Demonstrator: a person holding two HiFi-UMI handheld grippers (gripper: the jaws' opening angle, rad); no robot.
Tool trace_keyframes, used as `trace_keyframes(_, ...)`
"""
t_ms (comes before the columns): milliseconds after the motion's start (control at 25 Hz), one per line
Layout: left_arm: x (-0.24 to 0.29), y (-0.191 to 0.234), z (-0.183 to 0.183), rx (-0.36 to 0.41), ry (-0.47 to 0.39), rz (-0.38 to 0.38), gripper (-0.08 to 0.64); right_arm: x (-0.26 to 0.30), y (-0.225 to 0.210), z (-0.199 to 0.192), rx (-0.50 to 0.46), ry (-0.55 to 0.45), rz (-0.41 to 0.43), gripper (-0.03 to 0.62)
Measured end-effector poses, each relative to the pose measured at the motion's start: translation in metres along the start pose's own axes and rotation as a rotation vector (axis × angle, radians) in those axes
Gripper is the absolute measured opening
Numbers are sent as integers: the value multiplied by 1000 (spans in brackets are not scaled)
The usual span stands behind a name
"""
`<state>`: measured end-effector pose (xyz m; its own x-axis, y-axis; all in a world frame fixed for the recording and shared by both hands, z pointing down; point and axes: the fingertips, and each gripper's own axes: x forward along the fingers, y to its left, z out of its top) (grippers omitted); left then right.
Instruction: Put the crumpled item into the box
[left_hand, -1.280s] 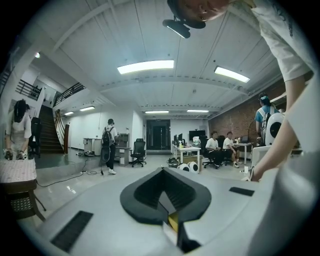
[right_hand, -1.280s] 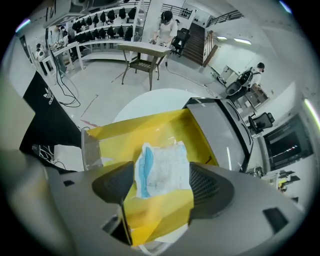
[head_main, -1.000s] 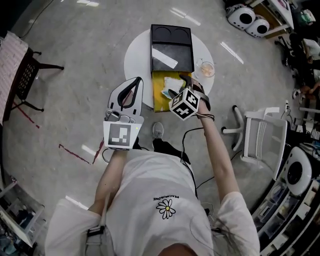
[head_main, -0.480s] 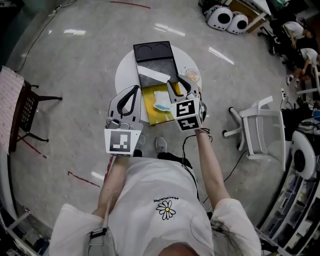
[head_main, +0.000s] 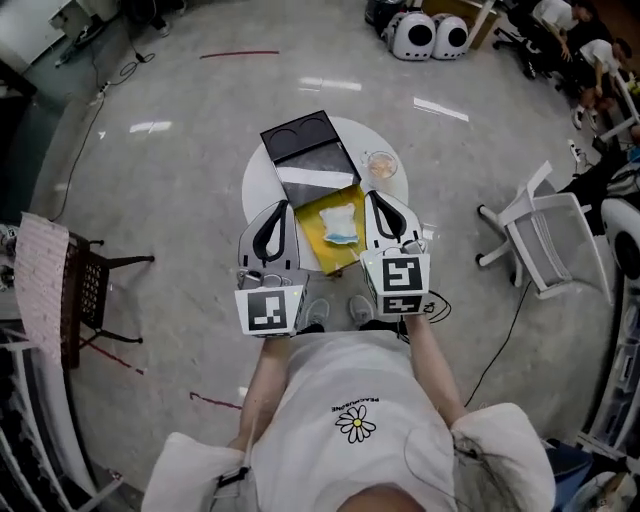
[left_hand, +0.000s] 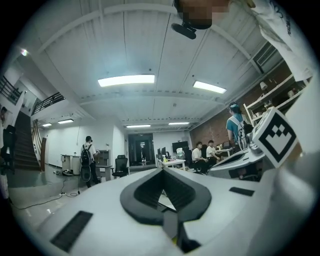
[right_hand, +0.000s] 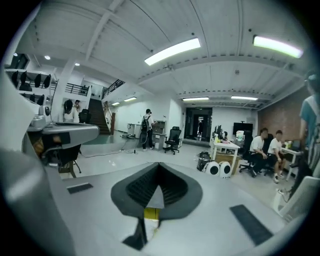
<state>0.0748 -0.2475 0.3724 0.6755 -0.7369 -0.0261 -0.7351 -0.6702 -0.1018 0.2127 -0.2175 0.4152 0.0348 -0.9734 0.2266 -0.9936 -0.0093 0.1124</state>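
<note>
The crumpled white and blue item (head_main: 341, 223) lies inside the open yellow box (head_main: 322, 244) on the round white table (head_main: 260, 170). My left gripper (head_main: 279, 206) is held level at the box's left side, jaws shut and empty. My right gripper (head_main: 377, 197) hangs at the box's right side, also shut with nothing between its pads. Both gripper views face out across the room: the left gripper (left_hand: 161, 173) and the right gripper (right_hand: 159, 166) show their dark pads pressed together, a sliver of yellow box below them.
A black lid (head_main: 305, 148) with a white strip (head_main: 305, 181) stands behind the yellow box. A clear cup (head_main: 380, 163) sits at the table's right. A white chair (head_main: 552, 240) stands to the right, a dark chair (head_main: 88, 290) to the left. People sit far off.
My right gripper has pulled back out of the yellow box toward the body and its jaws have closed. The crumpled item stays in the box. The left gripper has kept its pose.
</note>
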Motion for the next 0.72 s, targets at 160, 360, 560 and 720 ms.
trace_keyframes(160,2,-3,-2,13,-14,-2,0,-21,-13,-4,49,-28,-48,3)
trace_keyframes(360,4,-6,0,23,-25,-15,0,-35,-22,-17,86,-9,-83,3)
trace_keyframes(560,8,-12,0,26,-14,-33,0,-39,-28,-18,94,-11,-103,3)
trace_keyframes(720,11,-17,3,25,-19,-46,0,-39,-29,-14,79,-18,-102,3)
